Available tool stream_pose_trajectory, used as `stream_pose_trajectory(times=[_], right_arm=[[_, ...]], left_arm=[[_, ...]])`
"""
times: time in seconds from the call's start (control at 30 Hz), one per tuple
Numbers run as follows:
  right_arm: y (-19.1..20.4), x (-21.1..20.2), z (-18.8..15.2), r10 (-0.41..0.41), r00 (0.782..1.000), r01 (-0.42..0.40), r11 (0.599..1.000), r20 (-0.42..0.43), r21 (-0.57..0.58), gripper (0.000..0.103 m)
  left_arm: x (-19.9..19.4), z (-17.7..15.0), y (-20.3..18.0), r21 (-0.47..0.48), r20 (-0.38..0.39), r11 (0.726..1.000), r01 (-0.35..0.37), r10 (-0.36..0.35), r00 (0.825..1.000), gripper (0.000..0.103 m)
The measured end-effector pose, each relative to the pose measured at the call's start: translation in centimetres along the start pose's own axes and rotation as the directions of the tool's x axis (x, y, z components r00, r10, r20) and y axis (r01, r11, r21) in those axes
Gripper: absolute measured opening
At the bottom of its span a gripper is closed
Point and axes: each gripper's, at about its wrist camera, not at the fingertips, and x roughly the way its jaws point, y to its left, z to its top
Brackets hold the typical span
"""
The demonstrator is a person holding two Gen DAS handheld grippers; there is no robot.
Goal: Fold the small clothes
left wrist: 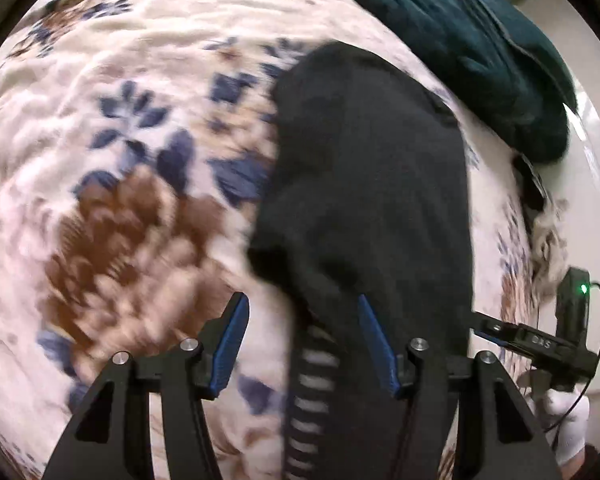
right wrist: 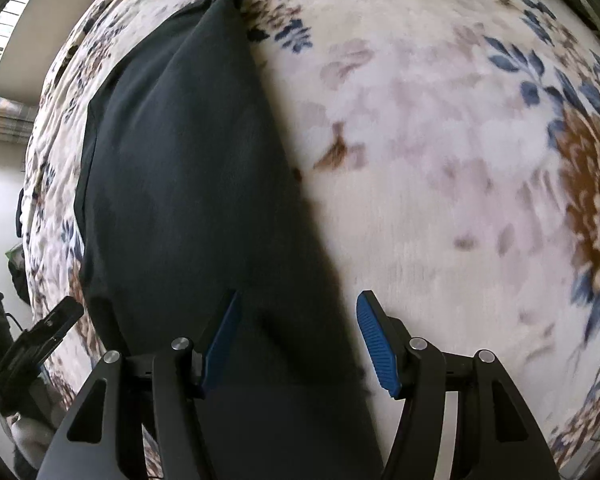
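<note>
Black garment [left wrist: 364, 184] flat on floral blanket [left wrist: 132, 128], teal cloth [left wrist: 480, 48] beyond.

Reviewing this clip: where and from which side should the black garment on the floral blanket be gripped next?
Probably at the black garment's near end, coming down from above. It lies flat and long on the floral blanket, so only an edge can be pinched. Both the left hand-held gripper and right hand-held gripper are open.

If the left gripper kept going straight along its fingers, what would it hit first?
Most likely the black garment, which lies on the floral blanket just ahead of the open left gripper. Blur leaves the gap unclear.
</note>
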Motion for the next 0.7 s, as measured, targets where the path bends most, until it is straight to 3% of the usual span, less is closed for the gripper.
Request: stream_pose_trajectory(times=[0.07, 0.13, 0.17, 0.2, 0.27, 0.37, 0.43, 0.5, 0.57, 0.67, 0.7], right_arm=[[-0.1, 0.3, -1.0, 0.008, 1.0, -0.008, 1.0, -0.022, -0.01, 0.062], [-0.2, 0.6, -2.2, -0.011, 0.999, 0.01, 1.0, -0.039, -0.025, 0.062], [-0.4, 0.6, -2.9, -0.029, 0.998, 0.027, 0.999, -0.049, -0.038, 0.062], [-0.6, 0.6, -3.7, -0.047, 0.997, 0.045, 0.998, -0.056, -0.045, 0.062], [-1.2, 0.3, -5.0, -0.041, 0.997, 0.038, 0.998, -0.067, -0.047, 0.062], [-2.3, -0.2, -7.6, -0.038, 0.995, 0.032, 0.998, -0.095, -0.056, 0.062], [-2.9, -0.5, -9.3, -0.038, 0.993, 0.031, 0.998, -0.116, -0.063, 0.062], [-3.5, -0.7, -11.0, -0.032, 0.991, 0.024, 0.998, -0.133, -0.061, 0.062], [-4.0, -0.7, -12.7, -0.025, 0.987, 0.015, 0.998, -0.156, -0.066, 0.062], [-5.0, -0.4, -15.0, -0.037, 0.982, 0.022, 0.997, -0.187, -0.08, 0.062], [-5.5, -0.3, -15.8, -0.04, 0.98, 0.025, 0.996, -0.197, -0.08, 0.062]], left_arm=[[1.6, -0.9, -1.0, 0.054, -0.018, 0.994, -0.098, 0.099, 0.995, 0.055], [3.3, -2.0, -0.1, 0.095, -0.045, 0.967, -0.236, 0.241, 0.969, 0.055], [3.6, -2.2, 1.2, 0.075, -0.058, 0.962, -0.263, 0.268, 0.962, 0.055], [3.1, -2.4, 2.8, 0.034, -0.054, 0.969, -0.243, 0.245, 0.968, 0.056], [1.3, -2.7, 4.6, -0.03, -0.038, 0.948, -0.316, 0.314, 0.949, 0.054], [-1.3, -4.2, 5.2, -0.123, -0.031, 0.952, -0.281, 0.279, 0.96, 0.054], [-2.8, -6.1, 3.4, -0.145, -0.014, 0.974, -0.176, 0.176, 0.984, 0.054], [-2.9, -7.9, 1.4, -0.132, -0.016, 0.986, -0.099, 0.098, 0.995, 0.054], [-0.7, -9.8, -0.8, -0.084, -0.088, 0.987, -0.134, 0.126, 0.988, 0.054], [2.7, -12.8, -1.4, 0.017, -0.182, 0.955, -0.297, 0.295, 0.938, 0.057], [2.7, -13.6, -0.8, -0.003, -0.175, 0.955, -0.295, 0.29, 0.941, 0.057]])
